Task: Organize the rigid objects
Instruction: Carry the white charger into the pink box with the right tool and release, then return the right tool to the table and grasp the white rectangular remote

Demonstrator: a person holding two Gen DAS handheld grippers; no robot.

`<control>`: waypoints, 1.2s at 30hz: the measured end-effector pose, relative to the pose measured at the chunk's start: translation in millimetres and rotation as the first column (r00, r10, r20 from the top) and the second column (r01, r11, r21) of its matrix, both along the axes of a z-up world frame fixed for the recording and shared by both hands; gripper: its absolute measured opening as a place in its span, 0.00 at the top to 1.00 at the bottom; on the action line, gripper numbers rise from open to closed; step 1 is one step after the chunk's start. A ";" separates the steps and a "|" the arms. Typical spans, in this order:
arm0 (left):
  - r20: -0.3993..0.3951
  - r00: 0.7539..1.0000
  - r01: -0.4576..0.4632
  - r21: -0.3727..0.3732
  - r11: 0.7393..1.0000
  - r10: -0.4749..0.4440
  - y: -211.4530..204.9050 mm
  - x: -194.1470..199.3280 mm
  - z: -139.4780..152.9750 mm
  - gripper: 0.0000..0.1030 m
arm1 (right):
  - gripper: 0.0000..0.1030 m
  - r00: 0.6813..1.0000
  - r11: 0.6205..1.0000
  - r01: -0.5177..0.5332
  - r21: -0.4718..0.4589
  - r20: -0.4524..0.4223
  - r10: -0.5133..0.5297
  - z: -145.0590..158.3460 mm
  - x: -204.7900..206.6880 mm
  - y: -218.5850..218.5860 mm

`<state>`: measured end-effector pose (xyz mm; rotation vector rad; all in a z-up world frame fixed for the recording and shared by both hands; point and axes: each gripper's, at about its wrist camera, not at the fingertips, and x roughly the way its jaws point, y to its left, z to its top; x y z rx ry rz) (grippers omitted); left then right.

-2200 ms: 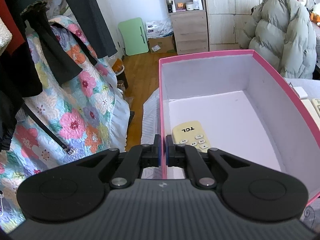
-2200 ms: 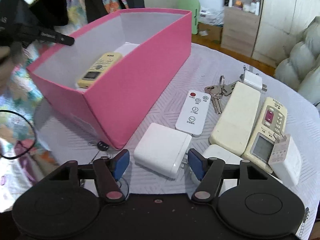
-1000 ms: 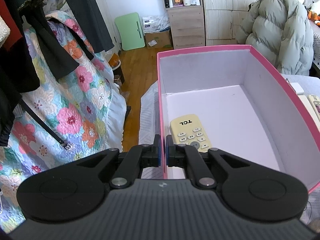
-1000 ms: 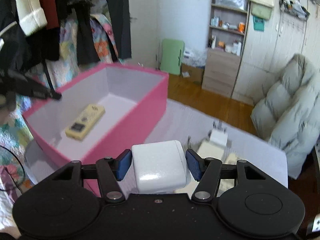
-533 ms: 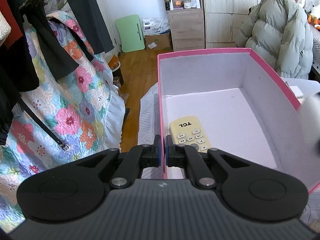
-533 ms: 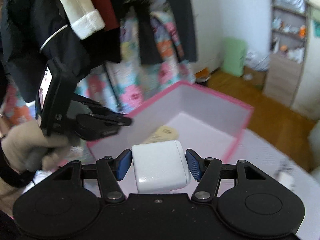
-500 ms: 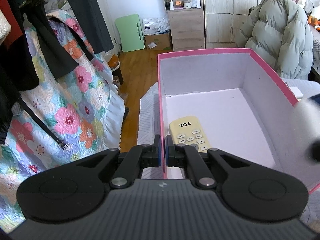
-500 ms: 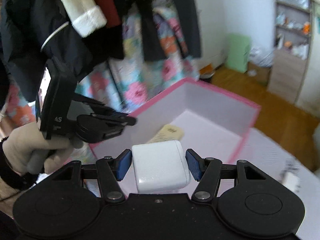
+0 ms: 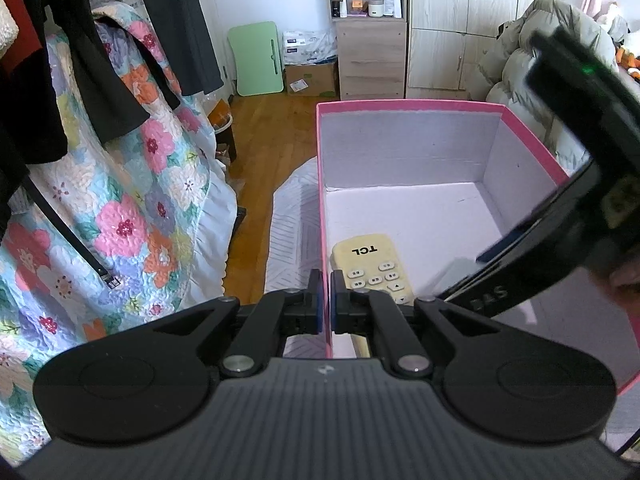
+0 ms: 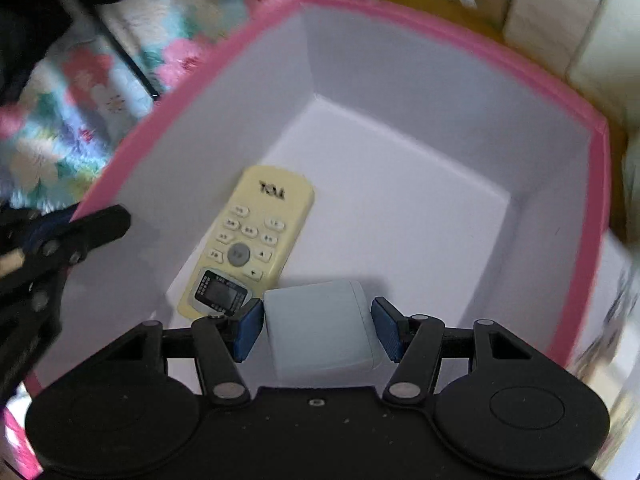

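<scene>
My left gripper is shut on the left wall of the pink box and holds it. A yellow TCL remote lies on the box floor; it also shows in the right wrist view. My right gripper is inside the pink box, low over the floor. The white charger block sits between its blue pads, beside the remote. The pads stand slightly off the block's sides. The right gripper body shows in the left wrist view.
A floral quilt and dark hanging clothes are to the left of the box. A wooden floor, a green board and a shelf cabinet are behind. A grey puffer jacket lies at the right.
My right gripper has carried the white charger block over the box rim and down to the box floor beside the remote. Its jaws have opened a little. The left gripper has stayed on the wall.
</scene>
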<state>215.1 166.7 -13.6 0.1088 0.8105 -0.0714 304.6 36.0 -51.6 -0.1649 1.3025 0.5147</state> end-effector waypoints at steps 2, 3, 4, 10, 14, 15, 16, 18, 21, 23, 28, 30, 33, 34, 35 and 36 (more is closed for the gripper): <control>-0.004 1.000 -0.002 -0.007 1.000 0.002 0.7 0.3 -0.8 0.98 | 0.40 0.998 0.998 0.056 0.026 -0.019 -0.055 0.1 1.8 -0.8; -0.003 1.000 0.000 -0.007 1.000 0.000 0.6 0.2 -0.9 0.98 | 0.41 0.996 0.996 0.087 0.032 -0.027 -0.086 0.2 3.7 -1.3; -0.004 1.000 0.001 -0.008 1.000 -0.001 0.7 0.1 -0.7 0.98 | 0.41 0.993 0.993 0.110 0.036 -0.037 -0.109 -1.2 6.0 -1.7; -0.005 1.000 0.001 -0.020 1.000 -0.001 3.4 -0.6 0.4 0.98 | 0.42 0.980 0.981 0.184 0.057 -0.083 -0.179 -5.3 2.3 -3.8; -0.004 1.000 0.001 -0.018 1.000 -0.001 4.1 -0.8 0.5 0.98 | 0.41 0.954 0.961 0.266 0.077 -0.167 -0.250 -7.6 1.1 -13.7; -0.004 1.000 0.001 -0.019 1.000 -0.001 4.0 -0.7 0.3 0.98 | 0.41 0.940 0.951 0.297 0.084 -0.201 -0.276 -8.8 0.5 -17.4; -0.004 1.000 0.000 -0.020 1.000 0.000 4.0 -0.7 0.3 0.98 | 0.40 0.927 0.941 0.325 0.095 -0.229 -0.298 -9.9 1.3 -20.6; -0.004 1.000 -0.002 -0.022 1.000 0.002 3.8 -0.8 0.5 0.98 | 0.39 0.878 0.899 0.419 0.129 -0.312 -0.364 -13.0 -0.6 -29.7; -0.003 1.000 -0.003 -0.027 1.000 0.003 3.6 -1.3 1.1 0.98 | 0.39 0.854 0.877 0.455 0.154 -0.356 -0.380 -15.3 -4.7 -37.3; 0.002 1.000 -0.002 -0.025 1.000 0.002 2.8 -2.3 1.2 0.98 | 0.39 0.876 0.888 0.422 0.181 -0.332 -0.349 -4.3 -11.7 -43.0; 0.004 1.000 -0.002 -0.024 1.000 0.002 2.2 -2.6 0.5 0.98 | 0.39 0.967 0.928 0.211 0.307 -0.202 -0.153 46.5 -37.5 -58.2; 0.009 1.000 0.004 -0.016 1.000 -0.004 1.6 -2.8 0.1 0.98 | 0.39 0.984 0.937 0.160 0.312 -0.124 -0.126 62.8 -56.3 -75.7; 0.013 1.000 0.009 -0.017 1.000 -0.009 1.4 -3.4 -0.3 0.97 | 0.41 0.988 0.937 0.148 0.316 -0.095 -0.123 72.1 -79.4 -110.4; 0.009 1.000 0.013 -0.028 1.000 -0.013 1.5 -3.4 -0.3 0.97 | 0.41 0.989 0.922 0.145 0.359 -0.092 -0.119 75.4 -88.3 -126.0; 0.007 1.000 0.008 -0.027 1.000 -0.008 1.2 -3.2 -0.3 0.97 | 0.40 0.986 0.913 0.158 0.376 -0.103 -0.129 79.3 -91.7 -142.1; 0.006 1.000 0.008 -0.027 1.000 -0.008 1.5 -3.2 -0.2 0.97 | 0.39 0.982 0.913 0.184 0.364 -0.113 -0.153 82.4 -97.6 -156.9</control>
